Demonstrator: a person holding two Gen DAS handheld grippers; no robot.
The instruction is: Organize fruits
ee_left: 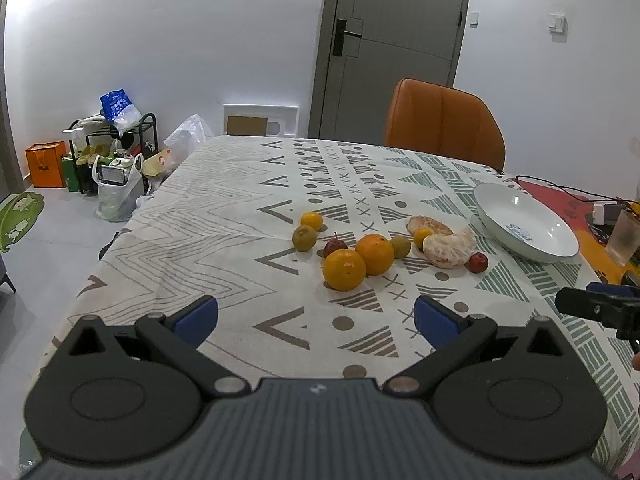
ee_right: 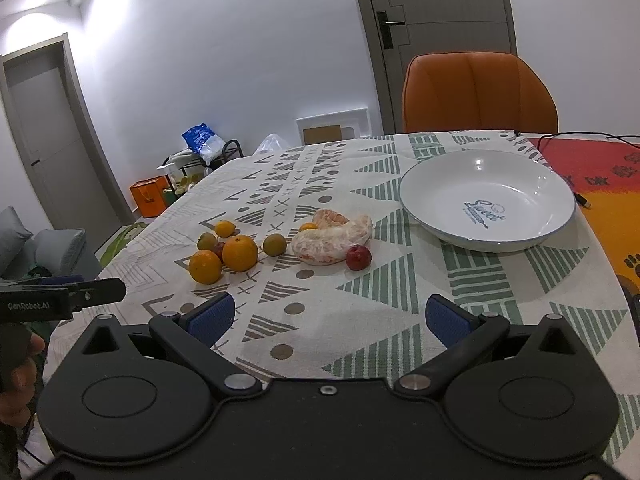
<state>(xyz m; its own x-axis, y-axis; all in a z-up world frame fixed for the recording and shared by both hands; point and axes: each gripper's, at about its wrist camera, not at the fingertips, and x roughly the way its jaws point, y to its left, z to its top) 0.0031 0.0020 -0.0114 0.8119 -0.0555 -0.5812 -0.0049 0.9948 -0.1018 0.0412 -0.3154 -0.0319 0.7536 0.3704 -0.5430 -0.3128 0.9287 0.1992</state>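
Fruit lies in a loose cluster on the patterned tablecloth (ee_left: pixel 224 216). Two big oranges (ee_left: pixel 344 269) (ee_right: pixel 240 253) sit at the front, with small green-yellow fruits (ee_left: pixel 304 238) (ee_right: pixel 274 244), small tangerines (ee_left: pixel 311 220) (ee_right: pixel 224 228) and small red fruits (ee_left: pixel 478 262) (ee_right: pixel 358 257) around them. A peeled citrus piece (ee_left: pixel 449 249) (ee_right: pixel 334 240) lies beside an empty white bowl (ee_left: pixel 532 236) (ee_right: pixel 436 184). My left gripper (ee_left: pixel 316 318) is open, low over the cloth in front of the oranges. My right gripper (ee_right: pixel 328 316) is open too, in front of the red fruit and the bowl.
An orange chair (ee_left: pixel 444 120) (ee_right: pixel 478 92) stands at the table's far side. A red-and-orange mat (ee_right: pixel 600 168) with a cable and a glass (ee_left: pixel 624 238) lies right of the bowl. Bags and a shoe rack (ee_left: pixel 112 152) crowd the floor by the left wall.
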